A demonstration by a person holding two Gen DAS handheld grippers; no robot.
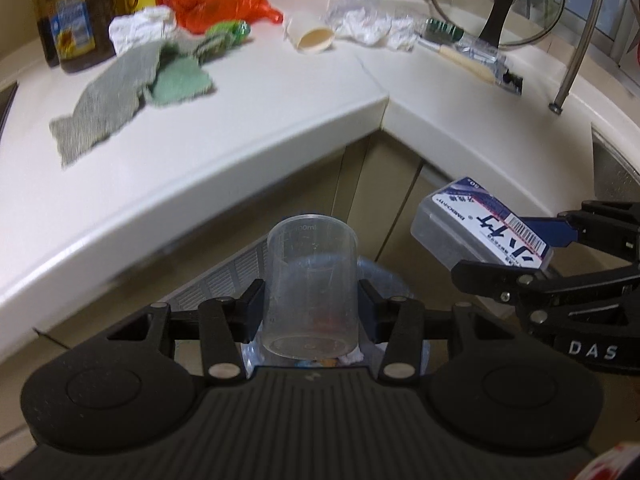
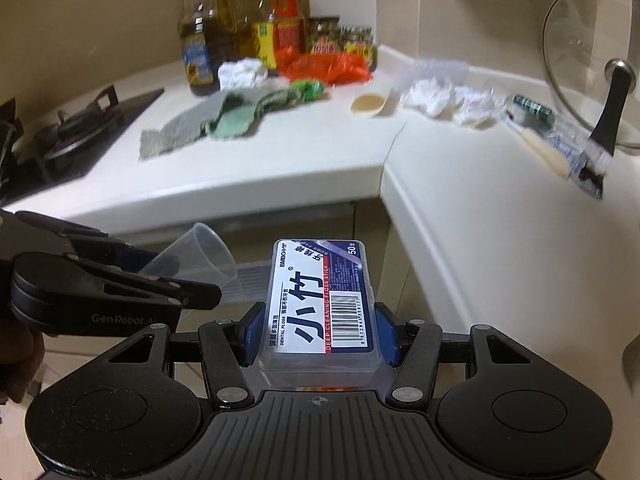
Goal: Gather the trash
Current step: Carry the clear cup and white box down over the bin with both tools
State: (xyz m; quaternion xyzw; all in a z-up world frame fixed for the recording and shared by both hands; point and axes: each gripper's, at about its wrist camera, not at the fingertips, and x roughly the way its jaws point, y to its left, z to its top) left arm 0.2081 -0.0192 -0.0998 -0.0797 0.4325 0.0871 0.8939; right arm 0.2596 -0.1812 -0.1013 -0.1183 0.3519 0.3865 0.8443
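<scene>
A clear plastic measuring cup [image 1: 312, 280] sits between the pads of my left gripper [image 1: 312, 312], which is shut on it, mouth pointing away. Under the cup shows the rim of a bin with a clear liner [image 1: 394, 284] and scraps inside. My right gripper [image 2: 320, 332] is shut on a clear dental floss box [image 2: 320, 304] with a blue and white label. Each wrist view shows the other tool: the floss box [image 1: 480, 224] in the right gripper [image 1: 520, 252], the cup [image 2: 192, 256] in the left gripper [image 2: 160, 268]. Both hang off the counter, before the cabinet corner.
On the white corner counter [image 1: 280, 92] lie crumpled paper [image 1: 140, 28], a red plastic bag [image 1: 224, 8], a green wrapper [image 1: 228, 32], a tipped paper cup [image 1: 316, 38], tissues [image 1: 368, 24], cloths [image 1: 120, 88] and a brush [image 1: 456, 48]. Oil bottles [image 1: 72, 12], a glass lid [image 1: 496, 0], a stove [image 2: 72, 136].
</scene>
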